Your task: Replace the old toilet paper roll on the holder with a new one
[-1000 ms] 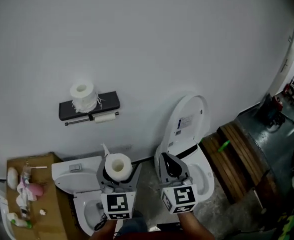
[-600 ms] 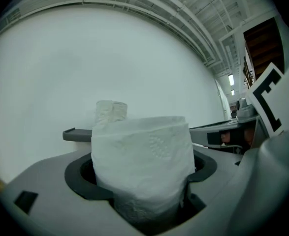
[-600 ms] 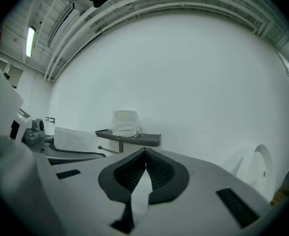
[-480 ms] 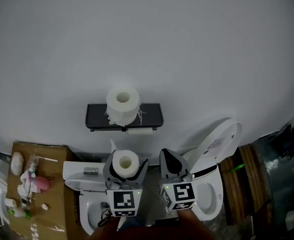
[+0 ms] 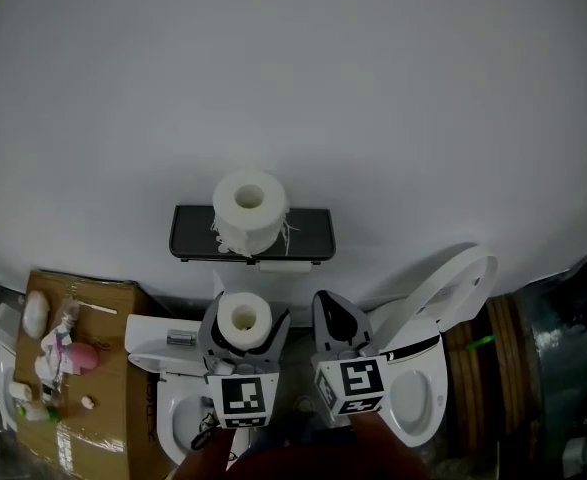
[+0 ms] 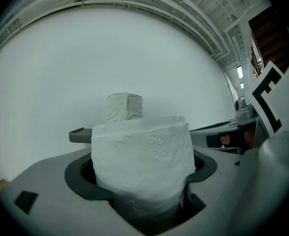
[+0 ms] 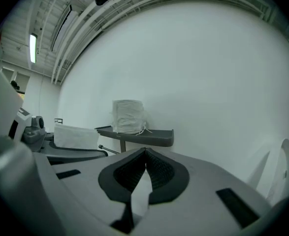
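Note:
A dark wall shelf (image 5: 308,234) carries an upright, frayed toilet paper roll (image 5: 248,211). Under the shelf, a nearly used-up roll (image 5: 284,265) sits on the metal bar. My left gripper (image 5: 243,318) is shut on a fresh white roll (image 6: 142,156), held upright just below the shelf. My right gripper (image 5: 337,320) is beside it, shut and empty, with its pads meeting at the tips (image 7: 145,152). In the right gripper view the shelf (image 7: 149,136), the frayed roll (image 7: 128,116) and the bar (image 7: 105,150) lie ahead.
Below the grippers stand two white toilets: one on the left with its tank (image 5: 153,334), one on the right with its lid (image 5: 453,286) raised. A cardboard box (image 5: 98,423) at the left holds small items. Wooden boards (image 5: 493,343) lie at the right.
The holder has shifted from the left to the middle of the head view. Both grippers now sit right under it, closer to the wall. The left still holds its roll.

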Available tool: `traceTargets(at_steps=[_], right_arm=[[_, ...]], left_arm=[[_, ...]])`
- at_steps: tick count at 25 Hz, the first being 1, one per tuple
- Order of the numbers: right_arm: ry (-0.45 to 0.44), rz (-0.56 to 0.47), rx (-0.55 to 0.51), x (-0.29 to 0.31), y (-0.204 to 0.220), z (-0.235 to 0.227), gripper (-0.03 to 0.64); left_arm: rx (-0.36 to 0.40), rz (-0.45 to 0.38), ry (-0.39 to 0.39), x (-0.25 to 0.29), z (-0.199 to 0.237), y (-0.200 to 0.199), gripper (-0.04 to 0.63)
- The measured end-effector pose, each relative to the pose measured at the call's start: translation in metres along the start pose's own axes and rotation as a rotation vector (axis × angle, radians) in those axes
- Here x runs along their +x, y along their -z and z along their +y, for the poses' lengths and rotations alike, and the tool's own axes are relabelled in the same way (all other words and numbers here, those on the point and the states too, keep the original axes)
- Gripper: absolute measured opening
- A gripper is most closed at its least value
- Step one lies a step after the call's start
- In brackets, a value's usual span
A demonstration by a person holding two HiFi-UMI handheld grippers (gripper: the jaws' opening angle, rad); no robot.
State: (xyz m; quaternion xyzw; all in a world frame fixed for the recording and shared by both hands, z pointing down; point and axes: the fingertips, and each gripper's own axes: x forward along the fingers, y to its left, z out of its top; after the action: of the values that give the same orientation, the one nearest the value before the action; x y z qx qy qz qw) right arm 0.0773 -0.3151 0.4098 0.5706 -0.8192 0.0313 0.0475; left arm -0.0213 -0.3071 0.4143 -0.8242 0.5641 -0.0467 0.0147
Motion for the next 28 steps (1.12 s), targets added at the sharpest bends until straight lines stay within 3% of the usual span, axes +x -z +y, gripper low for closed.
traceTargets(at_steps=[5,15,18,21,25,27,28], right_arm=[[-0.045,0.001,0.050,0.010,0.008,-0.011,0.018],[-0.118,0.016,0.124,0.025,0.020,-0.020,0.018],[-0.143,0.027,0.193,0.031,0.028,-0.022,0.018],[-0.185,0.038,0.388,0.039,0.042,-0.024,0.018],[-0.225,0.051,0.790,0.051,0.069,-0.029,0.029],[-0.271,0.006,0.962,0.056,0.076,-0.028,0.136],[-0.299,-0.028,1.026,0.060,0.077,-0.027,0.158]], left_arm=[[-0.017,0.032,-0.029,0.012,-0.007,0.003,0.445],[0.034,0.059,-0.077,0.026,-0.013,0.002,0.445],[0.038,0.055,-0.089,0.026,-0.011,0.001,0.445],[0.036,0.043,-0.099,0.027,-0.008,-0.003,0.445],[0.022,0.037,-0.107,0.026,-0.003,-0.005,0.445],[-0.007,0.021,-0.109,0.025,-0.002,-0.010,0.445],[-0.012,0.018,-0.112,0.024,0.000,-0.011,0.445]])
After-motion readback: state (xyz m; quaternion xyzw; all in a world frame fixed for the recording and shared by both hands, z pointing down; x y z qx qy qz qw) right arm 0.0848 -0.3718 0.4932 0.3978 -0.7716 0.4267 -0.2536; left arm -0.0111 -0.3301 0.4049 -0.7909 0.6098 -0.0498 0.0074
